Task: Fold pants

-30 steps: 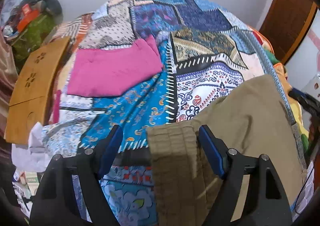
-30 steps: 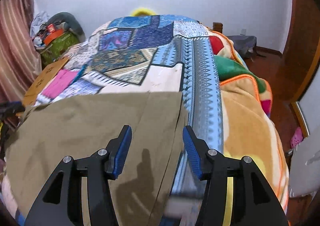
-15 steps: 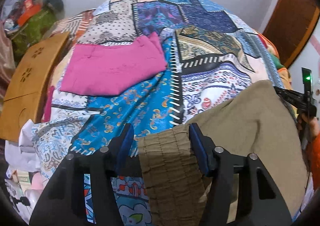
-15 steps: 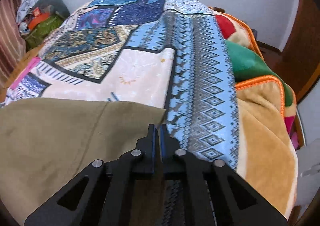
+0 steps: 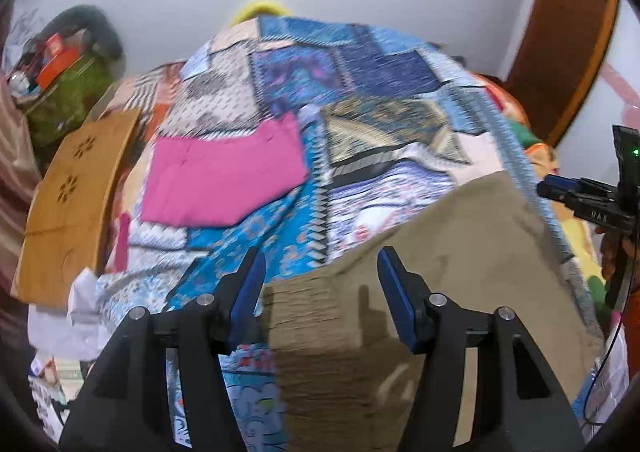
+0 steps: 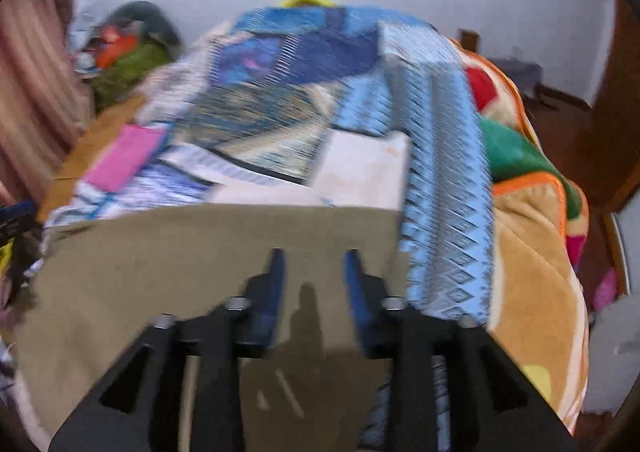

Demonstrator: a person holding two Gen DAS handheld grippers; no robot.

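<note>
Olive-brown pants (image 5: 460, 252) lie flat across the near end of a bed under a patchwork blanket (image 5: 360, 100). In the left wrist view my left gripper (image 5: 320, 272) is open above the ribbed waistband (image 5: 308, 308), its jaws apart on either side of it. In the right wrist view the pants (image 6: 180, 260) fill the lower half. My right gripper (image 6: 314, 272) is open just above the cloth near the pants' right edge. The right gripper also shows at the right edge of the left wrist view (image 5: 592, 204).
A folded pink garment (image 5: 224, 180) lies further up the bed. A wooden board (image 5: 76, 192) leans at the left. A green bag (image 5: 68, 92) sits in the far left corner. An orange and green blanket (image 6: 532, 232) hangs off the right side.
Both grippers opened and pulled back from the cloth. The right one was shut on the pants' edge half a second ago. The left jaws spread wider off the waistband.
</note>
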